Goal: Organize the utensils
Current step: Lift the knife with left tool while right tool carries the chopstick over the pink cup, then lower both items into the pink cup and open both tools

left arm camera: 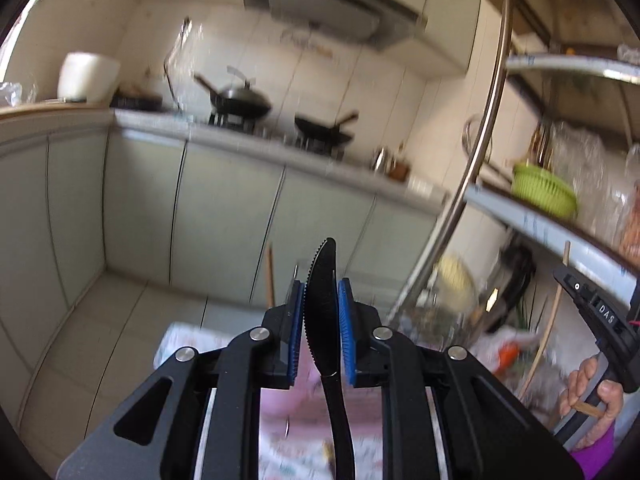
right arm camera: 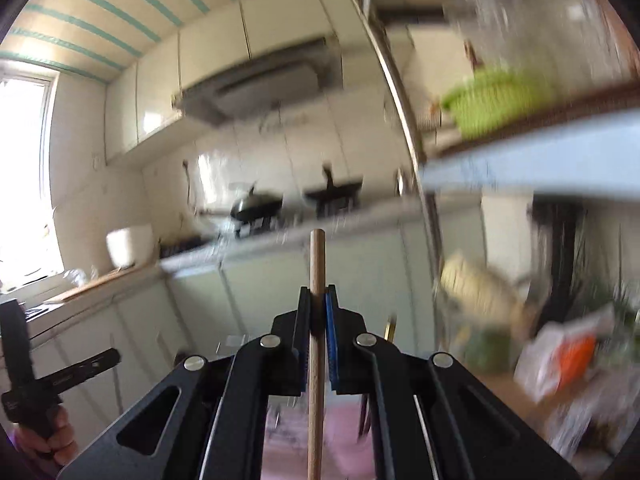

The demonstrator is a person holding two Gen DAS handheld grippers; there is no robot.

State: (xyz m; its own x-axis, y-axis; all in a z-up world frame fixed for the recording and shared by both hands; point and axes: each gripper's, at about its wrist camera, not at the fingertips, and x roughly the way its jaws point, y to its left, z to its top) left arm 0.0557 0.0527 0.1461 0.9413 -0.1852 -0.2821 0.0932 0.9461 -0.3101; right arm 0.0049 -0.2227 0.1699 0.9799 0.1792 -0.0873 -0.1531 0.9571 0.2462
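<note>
Black knife (left arm camera: 322,304) is pinched in the left fingers (left arm camera: 296,320), wooden stick (right arm camera: 318,280) clamped in the right gripper (right arm camera: 319,320), both held high, so I'd lower slowly and keep grips firm.

My left gripper (left arm camera: 320,320) shows matte black linkage arms, round silver screws, ribbed blue pads on the fingers (left arm camera: 346,334). My right gripper (right arm camera: 318,340) looks identical. Bare skin on my right hand (left arm camera: 596,394), purple sleeve below.

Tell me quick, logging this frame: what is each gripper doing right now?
Left gripper: closed on a black serrated knife.
Right gripper: closed on a wooden stick, possibly a chopstick.
</note>
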